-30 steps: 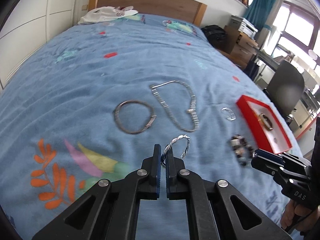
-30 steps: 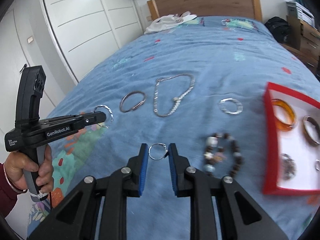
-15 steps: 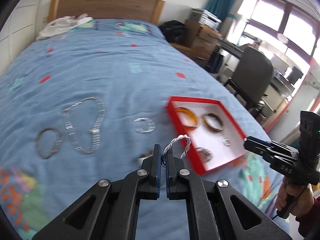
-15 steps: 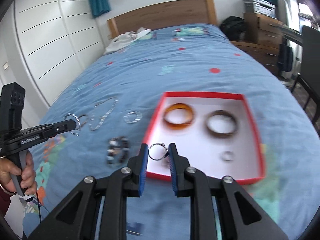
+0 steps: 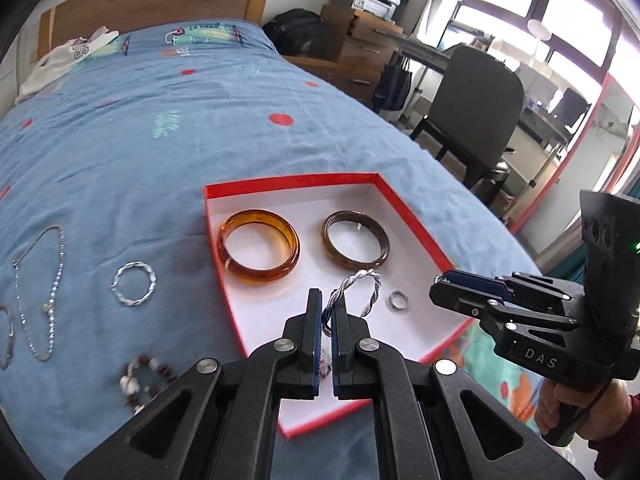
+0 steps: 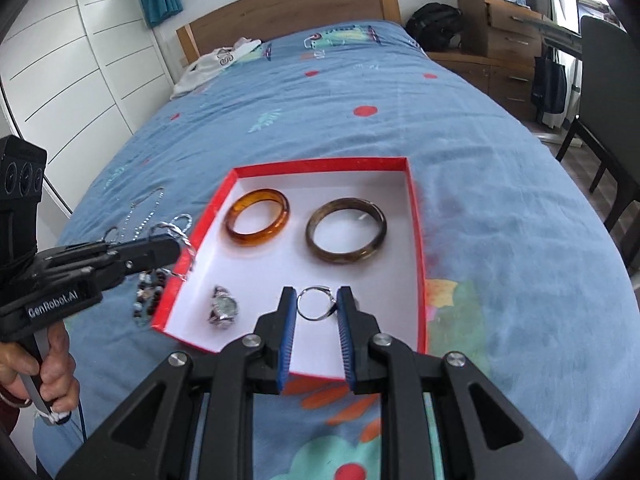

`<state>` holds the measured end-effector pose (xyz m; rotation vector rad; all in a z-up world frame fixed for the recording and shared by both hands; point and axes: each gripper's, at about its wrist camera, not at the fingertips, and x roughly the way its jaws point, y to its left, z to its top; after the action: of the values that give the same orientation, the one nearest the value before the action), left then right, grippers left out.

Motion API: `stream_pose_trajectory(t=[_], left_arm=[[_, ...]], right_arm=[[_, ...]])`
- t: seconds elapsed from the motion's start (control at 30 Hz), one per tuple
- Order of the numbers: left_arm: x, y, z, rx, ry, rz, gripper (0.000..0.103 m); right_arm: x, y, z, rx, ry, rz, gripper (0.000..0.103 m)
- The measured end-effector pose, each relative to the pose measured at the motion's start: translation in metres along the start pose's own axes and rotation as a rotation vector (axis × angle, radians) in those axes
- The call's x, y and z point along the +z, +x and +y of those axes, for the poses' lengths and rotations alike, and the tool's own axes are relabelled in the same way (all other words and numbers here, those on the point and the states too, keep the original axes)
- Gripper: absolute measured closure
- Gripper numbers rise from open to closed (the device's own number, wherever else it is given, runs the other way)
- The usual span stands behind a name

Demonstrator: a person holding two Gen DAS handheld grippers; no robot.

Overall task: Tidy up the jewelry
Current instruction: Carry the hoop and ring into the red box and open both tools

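The red box [image 5: 288,180] with a white floor lies on the blue bedspread. In it are an amber bangle [image 5: 260,274], a brown bangle [image 5: 330,240] and a small ring [image 5: 398,300]. My left gripper [image 5: 327,300] is shut on a twisted silver bangle [image 5: 376,292], which hangs over the box's near part. The right gripper [image 6: 317,300] is shut on a thin silver ring [image 6: 301,309] above the near middle of the red box [image 6: 320,164]. A small watch-like piece [image 6: 222,308] lies at the box's near left. The left gripper [image 6: 176,246] shows at the box's left rim.
Loose on the bedspread left of the box are another twisted silver bangle [image 5: 134,284], a chain necklace [image 5: 40,292] and a bead bracelet [image 5: 140,380]. A dark chair [image 5: 472,112] and wooden drawers [image 5: 360,52] stand past the bed's right edge. White cloth [image 5: 60,60] lies by the headboard.
Both grippers have swung right across the bed, from above the loose jewelry to above the red box. Each still grips the same piece.
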<state>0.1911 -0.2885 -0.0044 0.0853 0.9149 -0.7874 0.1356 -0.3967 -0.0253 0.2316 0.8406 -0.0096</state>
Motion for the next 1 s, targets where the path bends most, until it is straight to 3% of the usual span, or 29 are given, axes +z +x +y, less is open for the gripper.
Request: stream_pose_trajectory(t=[0.47,1.0], left_arm=[[-0.007,0.052,-0.005,0.086,0.028,0.125,0.099],[-0.010,0.065,-0.010,0.131,0.053,0.162,0.097]], right_arm=[[0.014,0.056,-0.011,-0.029,-0.033,0.130,0.083],[0.008,0.067,-0.006,-0.079,-0.107,0.196,0.082]])
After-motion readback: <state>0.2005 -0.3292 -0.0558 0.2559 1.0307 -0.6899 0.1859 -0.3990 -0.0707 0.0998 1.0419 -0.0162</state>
